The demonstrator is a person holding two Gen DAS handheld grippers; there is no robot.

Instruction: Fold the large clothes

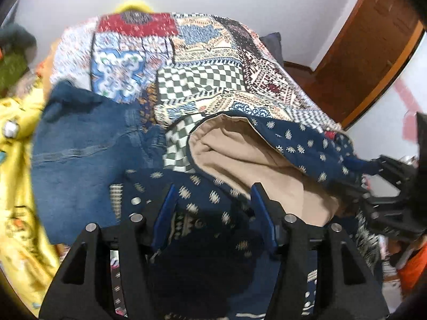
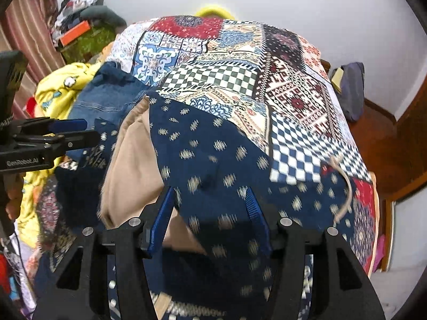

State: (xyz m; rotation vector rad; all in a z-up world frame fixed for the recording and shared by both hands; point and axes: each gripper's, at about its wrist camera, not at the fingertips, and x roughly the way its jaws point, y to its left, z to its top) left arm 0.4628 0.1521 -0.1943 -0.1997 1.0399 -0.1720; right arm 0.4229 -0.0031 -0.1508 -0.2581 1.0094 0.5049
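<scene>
Both pairs of blue-padded fingers stand parted with nothing pinched: the left gripper [image 1: 213, 213] hangs over the navy printed garment [image 1: 202, 194], and the right gripper [image 2: 210, 213] does the same, the cloth lying under the jaws rather than between the pads. The garment lies at the near edge of the bed, on the patchwork bedspread [image 2: 234, 80], one flap turned back so its beige lining [image 2: 130, 165] shows.

The largest risk, as I judge it, is the garment itself: with neither gripper holding it, the turned flap is loose and could slump open or slide toward the bed's near edge, undoing the fold. Next, the denim piece [image 1: 88, 144] lies just beside the navy cloth and touches it; a careless grab there could catch both fabrics and drag the jeans into the fold. The yellow cloth [image 1: 18, 160] further left adds clutter that narrows the free space. Smallest, the cord [image 2: 344, 186] trailing across the right side could snag a finger and pull a corner out of line.
</scene>
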